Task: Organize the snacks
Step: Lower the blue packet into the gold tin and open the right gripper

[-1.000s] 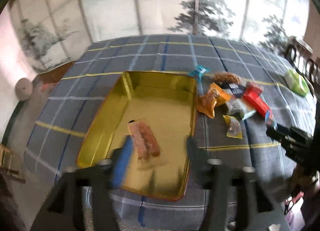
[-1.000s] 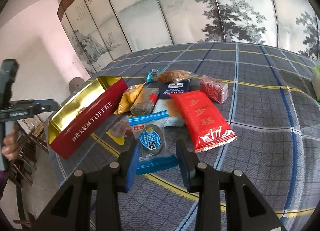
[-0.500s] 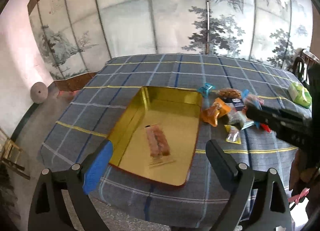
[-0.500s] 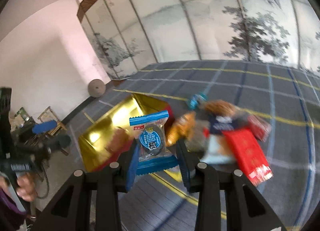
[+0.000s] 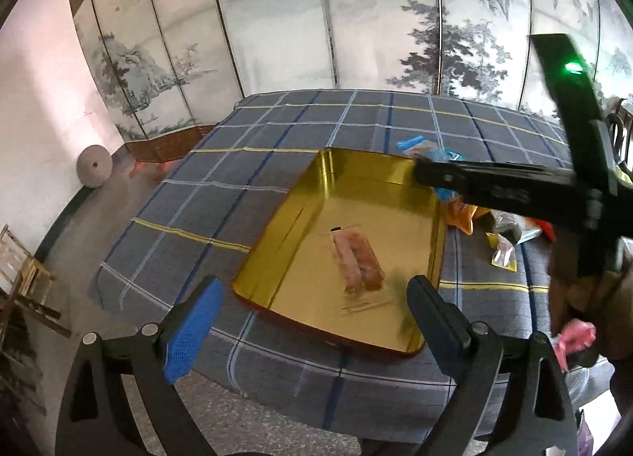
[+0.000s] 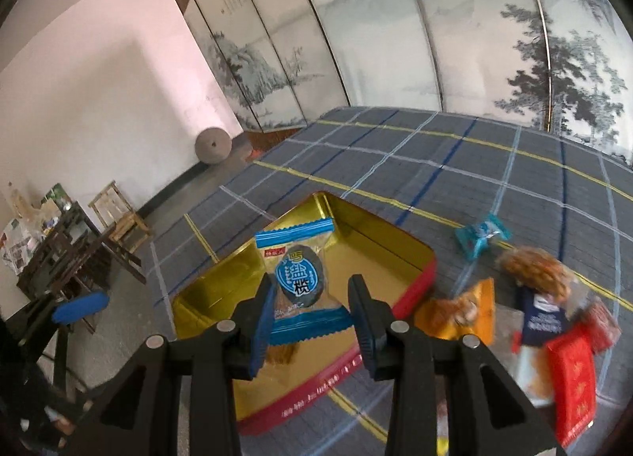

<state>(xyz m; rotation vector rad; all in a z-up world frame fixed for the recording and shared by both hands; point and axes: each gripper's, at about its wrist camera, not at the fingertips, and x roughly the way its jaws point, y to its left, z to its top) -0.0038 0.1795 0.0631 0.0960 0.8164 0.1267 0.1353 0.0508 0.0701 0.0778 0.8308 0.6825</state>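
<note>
A gold-lined tin with red outer walls (image 5: 300, 226) (image 6: 411, 278) lies open on the plaid tablecloth (image 5: 277, 131). One clear packet of brown bars (image 5: 358, 260) rests on its floor. My left gripper (image 5: 312, 309) is open and empty, held back over the tin's near edge. My right gripper (image 6: 310, 298) is shut on a blue-and-clear snack packet (image 6: 298, 278) with a dark round label, held in the air above the tin. In the left wrist view the right gripper's body (image 5: 514, 187) reaches in over the tin's far right corner.
Loose snacks lie right of the tin: a teal candy (image 6: 480, 236), an orange packet (image 6: 463, 311), a dark blue packet (image 6: 544, 317), a red packet (image 6: 573, 373), a small yellow packet (image 5: 502, 256). A painted folding screen (image 5: 316, 21) stands behind the table. Wooden chairs (image 6: 118, 218) stand left.
My right gripper lifted the blue packet off the table and carried it left, over the tin. My left gripper opened wide, let go of the bar packet in the tin, and drew back.
</note>
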